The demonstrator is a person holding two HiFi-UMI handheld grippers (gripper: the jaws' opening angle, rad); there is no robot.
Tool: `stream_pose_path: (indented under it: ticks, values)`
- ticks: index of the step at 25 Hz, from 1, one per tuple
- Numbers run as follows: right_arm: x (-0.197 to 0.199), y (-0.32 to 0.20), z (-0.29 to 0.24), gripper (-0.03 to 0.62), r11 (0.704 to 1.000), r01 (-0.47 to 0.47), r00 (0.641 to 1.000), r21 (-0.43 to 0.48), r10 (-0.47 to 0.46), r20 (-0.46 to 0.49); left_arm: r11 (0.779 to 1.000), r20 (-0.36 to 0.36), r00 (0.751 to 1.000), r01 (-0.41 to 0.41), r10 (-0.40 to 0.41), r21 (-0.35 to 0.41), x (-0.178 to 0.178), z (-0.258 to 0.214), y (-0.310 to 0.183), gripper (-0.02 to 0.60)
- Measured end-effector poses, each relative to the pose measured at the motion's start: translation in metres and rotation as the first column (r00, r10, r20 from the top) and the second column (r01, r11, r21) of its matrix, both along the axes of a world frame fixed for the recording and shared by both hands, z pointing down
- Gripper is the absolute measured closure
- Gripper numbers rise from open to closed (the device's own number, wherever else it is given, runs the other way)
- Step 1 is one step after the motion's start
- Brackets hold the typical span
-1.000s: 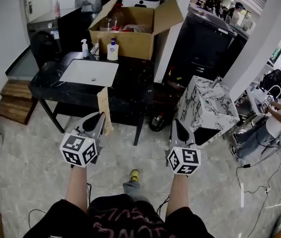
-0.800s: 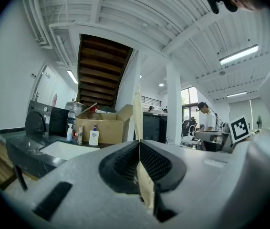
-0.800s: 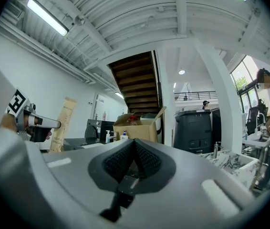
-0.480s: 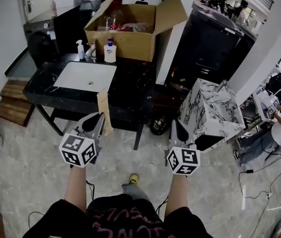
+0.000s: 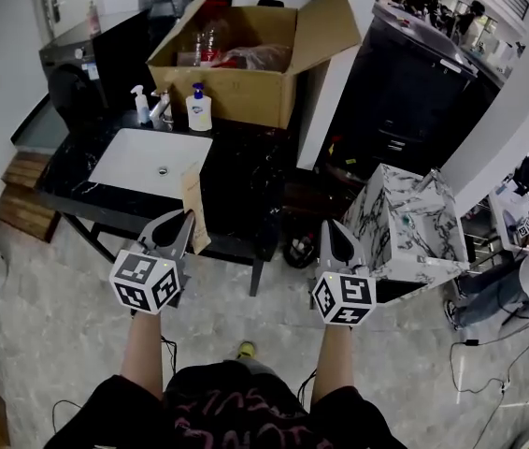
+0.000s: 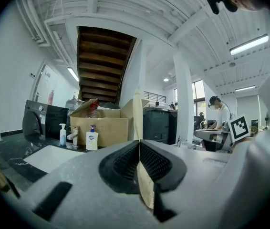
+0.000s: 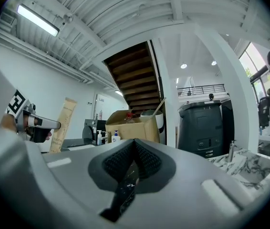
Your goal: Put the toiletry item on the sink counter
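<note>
My left gripper (image 5: 182, 219) is shut on a thin tan paper packet (image 5: 194, 206) that stands upright between its jaws; the packet (image 6: 138, 123) splits the left gripper view edge-on. The black marble sink counter (image 5: 241, 171) with its white basin (image 5: 148, 162) lies just ahead of and below that gripper. My right gripper (image 5: 333, 235) is level with the left and to the right of the counter. Its jaws (image 7: 134, 149) are closed on a thin dark strip (image 7: 124, 190) that hangs below them. The tan packet (image 7: 63, 123) also shows at the left of the right gripper view.
On the counter's back edge stand a spray bottle (image 5: 139, 104), a faucet (image 5: 162, 108) and a pump soap bottle (image 5: 199, 108). Behind them sits an open cardboard box (image 5: 246, 78). A marble-patterned cabinet (image 5: 405, 218) is at the right, a dark washing machine (image 5: 73, 64) far left.
The counter and box have drawn nearer and lower in the head view as the person steps forward. Both grippers keep their hold and their place in the frame.
</note>
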State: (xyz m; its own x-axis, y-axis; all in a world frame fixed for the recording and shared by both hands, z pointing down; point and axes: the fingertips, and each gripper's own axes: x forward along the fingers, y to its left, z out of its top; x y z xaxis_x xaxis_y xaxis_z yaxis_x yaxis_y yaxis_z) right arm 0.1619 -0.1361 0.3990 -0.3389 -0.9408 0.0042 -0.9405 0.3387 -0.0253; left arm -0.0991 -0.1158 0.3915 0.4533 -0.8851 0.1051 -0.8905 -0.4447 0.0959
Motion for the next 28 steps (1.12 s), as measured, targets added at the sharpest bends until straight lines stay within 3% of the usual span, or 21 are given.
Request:
stream_pose_path:
  ticks: [16,28]
  values:
    - [0.02,-0.088,0.005,0.583,0.998,0.06,0.998,-0.024,-0.06,0.033,0.999,0.039,0.999,0.031,-0.031,-0.021,0.029,-0.004,-0.075,0.575]
    - [0.009,-0.136,0.006,0.582,1.0,0.018,0.999,-0.023,-0.017,0.037,0.999,0.034,0.999,-0.031,0.032,-0.021,0.023,0.0,-0.136,0.575]
